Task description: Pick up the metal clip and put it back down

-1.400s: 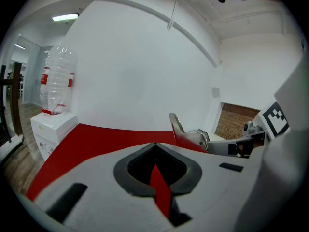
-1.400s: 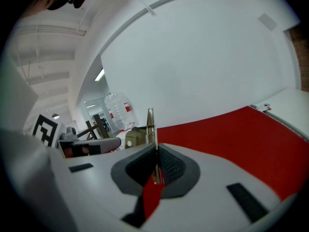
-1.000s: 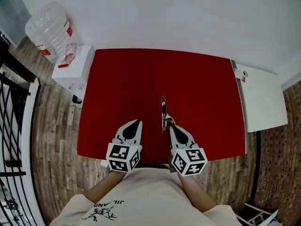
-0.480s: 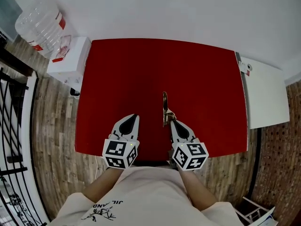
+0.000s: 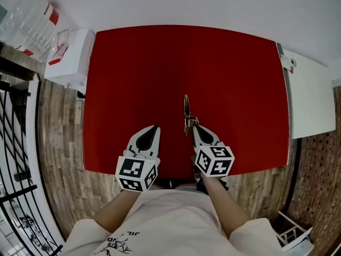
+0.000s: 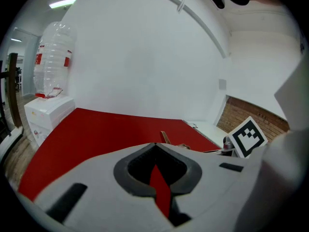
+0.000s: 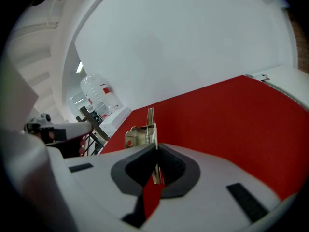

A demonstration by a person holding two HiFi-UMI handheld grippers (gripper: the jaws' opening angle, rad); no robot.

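Note:
The metal clip (image 5: 186,112) is a long brass-coloured clamp held on edge above the near middle of the red table (image 5: 133,79). My right gripper (image 5: 194,126) is shut on its near handle. In the right gripper view the clip (image 7: 146,128) sticks out forward from between the closed jaws of the right gripper (image 7: 155,148). Whether the clip touches the table I cannot tell. My left gripper (image 5: 155,127) hovers to its left with its jaws shut and nothing in them. In the left gripper view, past the tip of the left gripper (image 6: 154,144), the clip (image 6: 165,137) shows.
A white water dispenser (image 5: 70,57) with a clear bottle (image 5: 26,23) stands off the table's far left corner. A white side surface (image 5: 311,97) adjoins the right edge. A black railing (image 5: 13,143) runs along the left over the wooden floor.
Both grippers have sunk toward the table, the right one more, with the clip still in its jaws. The head view has tilted, so the table sits higher in the picture.

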